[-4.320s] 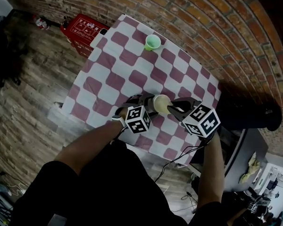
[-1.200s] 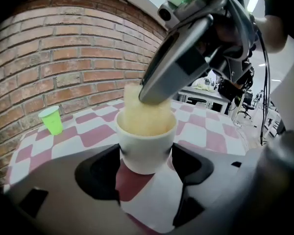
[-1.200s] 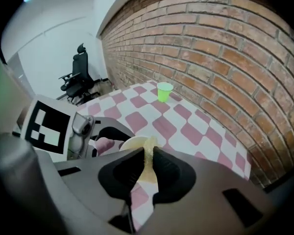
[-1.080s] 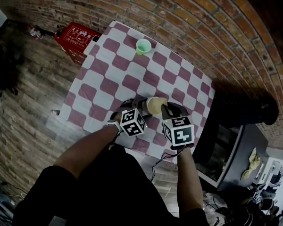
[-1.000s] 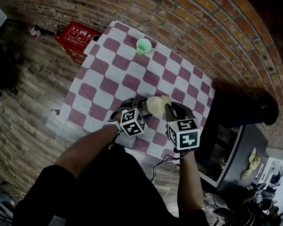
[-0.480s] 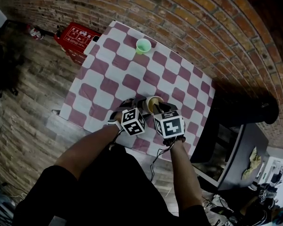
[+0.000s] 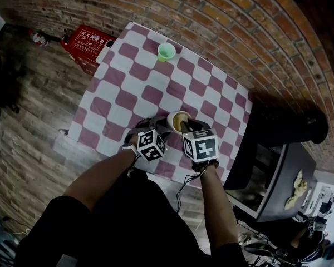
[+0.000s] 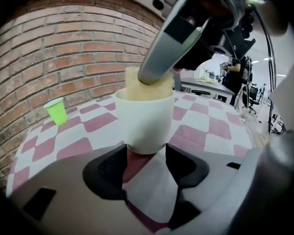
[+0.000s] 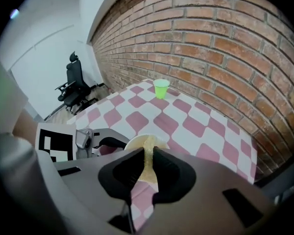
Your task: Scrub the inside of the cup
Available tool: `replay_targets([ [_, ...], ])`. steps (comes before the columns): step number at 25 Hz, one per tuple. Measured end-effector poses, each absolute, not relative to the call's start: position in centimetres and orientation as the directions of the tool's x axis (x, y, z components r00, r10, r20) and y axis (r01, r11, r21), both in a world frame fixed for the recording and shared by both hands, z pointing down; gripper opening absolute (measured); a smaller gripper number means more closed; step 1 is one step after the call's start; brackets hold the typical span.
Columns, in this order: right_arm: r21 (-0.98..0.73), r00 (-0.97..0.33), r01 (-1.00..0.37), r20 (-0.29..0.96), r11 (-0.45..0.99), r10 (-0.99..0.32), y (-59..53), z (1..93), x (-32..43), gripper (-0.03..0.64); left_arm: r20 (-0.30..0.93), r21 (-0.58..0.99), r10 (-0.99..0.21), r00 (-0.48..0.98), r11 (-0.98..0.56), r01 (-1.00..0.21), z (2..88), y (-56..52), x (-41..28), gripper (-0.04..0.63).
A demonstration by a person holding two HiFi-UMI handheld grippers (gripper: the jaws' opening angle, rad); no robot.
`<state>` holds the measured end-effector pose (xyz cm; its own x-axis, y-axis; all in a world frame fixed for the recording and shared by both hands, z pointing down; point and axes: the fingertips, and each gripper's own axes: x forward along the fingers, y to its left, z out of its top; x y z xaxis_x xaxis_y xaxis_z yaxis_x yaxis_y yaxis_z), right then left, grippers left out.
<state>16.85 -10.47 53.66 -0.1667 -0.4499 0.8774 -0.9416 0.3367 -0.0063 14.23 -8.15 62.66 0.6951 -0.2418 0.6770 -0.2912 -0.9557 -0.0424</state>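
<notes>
The off-white plastic cup sits upright over the red-and-white checked tablecloth, its base pinched between the left gripper's just-closing jaws, while the right gripper, clamped tight on a yellow sponge, reaches down into its mouth.

Both bare forearms reach up from six o'clock. The left grey two-jaw gripper points toward one o'clock, its jaws just closing onto the foot of a cream cup. The right grey gripper, tilted toward eleven o'clock, is clamped on a thin yellow sponge.
</notes>
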Motion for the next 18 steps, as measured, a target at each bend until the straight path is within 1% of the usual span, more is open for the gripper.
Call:
replay_targets([
  [3, 0.030, -0.148, -0.945, 0.849, 0.325, -0.508, -10.5, 50.3, 17.9, 0.069, 0.674, -0.051, -0.244, 0.697, -0.957, -0.285, 62.3, -8.1, 14.0, 0.257],
  [8, -0.001, -0.149, -0.974, 0.755, 0.227, -0.638, -9.9, 44.0, 20.8, 0.069, 0.639, -0.052, -0.268, 0.721, -0.950, -0.307, 60.4, -8.1, 12.3, 0.258],
  [10, -0.056, -0.173, -0.981, 0.701, 0.188, -0.692, -9.4, 41.9, 21.9, 0.069, 0.618, -0.042, -0.286, 0.732, -0.942, -0.332, 59.2, -8.3, 11.3, 0.258],
  [14, -0.229, -0.227, -0.967, 0.575, 0.111, -0.786, -8.0, 38.7, 23.5, 0.069, 0.557, -0.034, -0.345, 0.755, -0.918, -0.395, 55.5, -8.7, 9.0, 0.258],
  [18, -0.382, -0.251, -0.922, 0.483, 0.056, -0.839, -6.4, 37.7, 24.8, 0.069, 0.489, -0.103, -0.453, 0.746, -0.879, -0.466, 51.5, -10.4, 6.8, 0.257],
])
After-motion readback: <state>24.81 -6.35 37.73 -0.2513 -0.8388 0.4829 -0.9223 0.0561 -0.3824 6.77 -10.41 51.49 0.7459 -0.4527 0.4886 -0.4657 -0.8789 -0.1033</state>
